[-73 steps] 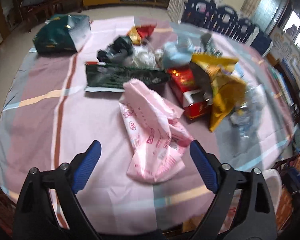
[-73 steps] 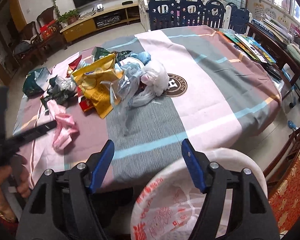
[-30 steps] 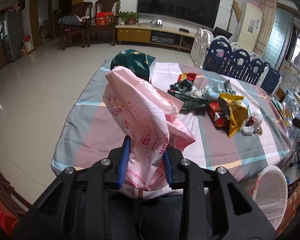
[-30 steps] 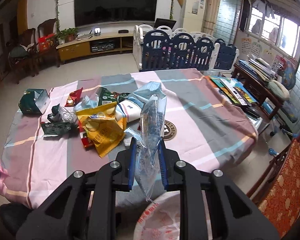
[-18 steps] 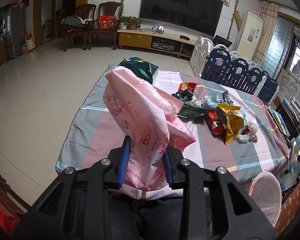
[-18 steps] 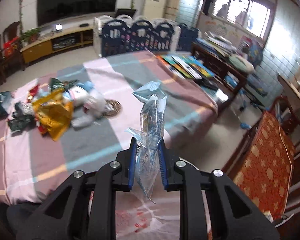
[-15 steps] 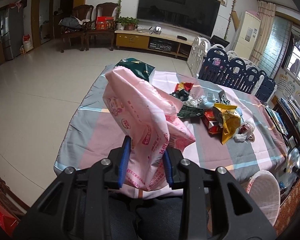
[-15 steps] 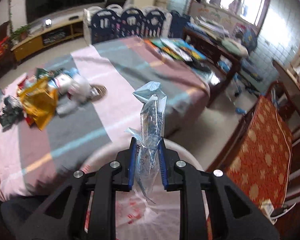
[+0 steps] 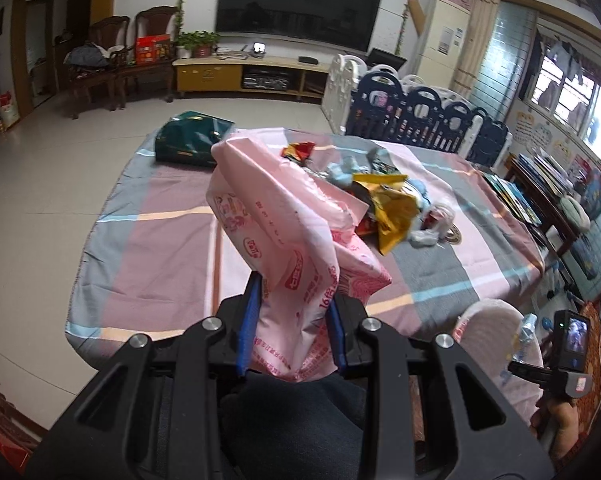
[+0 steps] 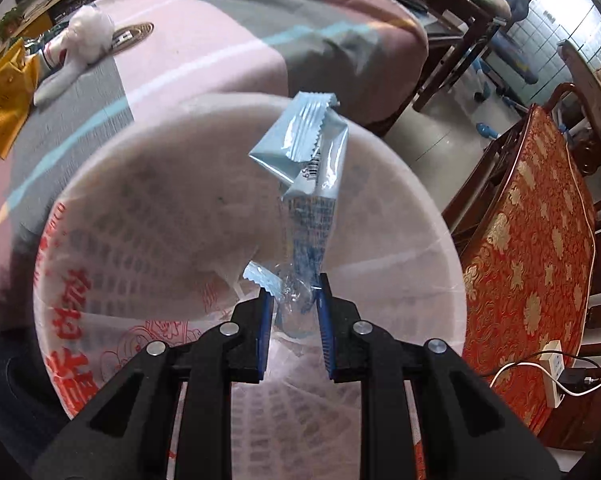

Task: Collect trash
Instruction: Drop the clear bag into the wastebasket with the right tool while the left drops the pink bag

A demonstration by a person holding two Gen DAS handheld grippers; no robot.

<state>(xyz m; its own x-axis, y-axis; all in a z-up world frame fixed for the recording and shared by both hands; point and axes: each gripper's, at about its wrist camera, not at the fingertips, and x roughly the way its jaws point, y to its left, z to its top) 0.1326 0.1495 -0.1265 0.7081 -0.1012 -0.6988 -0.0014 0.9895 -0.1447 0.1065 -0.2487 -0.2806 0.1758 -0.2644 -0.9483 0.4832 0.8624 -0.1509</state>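
My left gripper (image 9: 294, 310) is shut on a crumpled pink plastic bag (image 9: 284, 224), held up over the near edge of the striped table (image 9: 172, 248). A pile of wrappers (image 9: 384, 196) lies at the table's middle, with a yellow snack bag on top. My right gripper (image 10: 294, 304) is shut on a clear and pale blue wrapper (image 10: 310, 176), pointing steeply down over the open mouth of the white bin with its printed liner (image 10: 112, 216). In the left wrist view that bin (image 9: 496, 328) stands off the table's near right corner, with the right hand's device beside it.
A dark green bag (image 9: 190, 140) lies at the table's far left. A chair with a red patterned cushion (image 10: 528, 240) stands right of the bin, and a power strip (image 10: 554, 364) with cables lies on the floor. A blue and white playpen fence (image 9: 420, 112) stands behind the table.
The right gripper has swung down and away from the table with its wrapper, and now hangs over the bin's mouth. The left gripper shifted a little, still holding the pink bag.
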